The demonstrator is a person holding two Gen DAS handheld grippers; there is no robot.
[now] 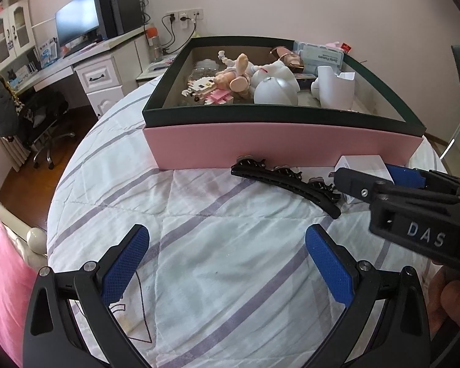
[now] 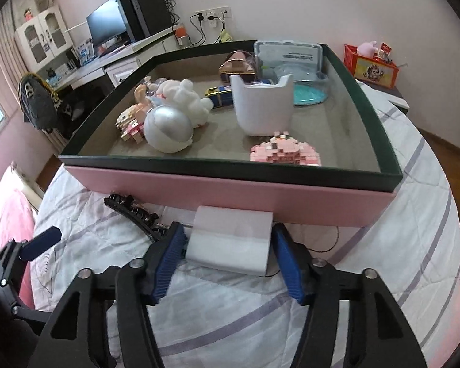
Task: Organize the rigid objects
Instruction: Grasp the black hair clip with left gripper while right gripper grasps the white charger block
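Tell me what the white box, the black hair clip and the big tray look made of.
White box: smooth matt card or plastic, crisp edges; unclear which.
Hair clip: glossy black plastic, moulded teeth.
Tray: likely paperboard, flat matt pink wall, dark green rim.

- The box point(image 2: 230, 193) sits on the bed point(image 2: 398, 230).
- A small case point(image 2: 233, 242) lies just before the box's front wall, between the right gripper point(image 2: 227, 263) pads.
- A hair clip point(image 1: 285, 184) lies left of the case.
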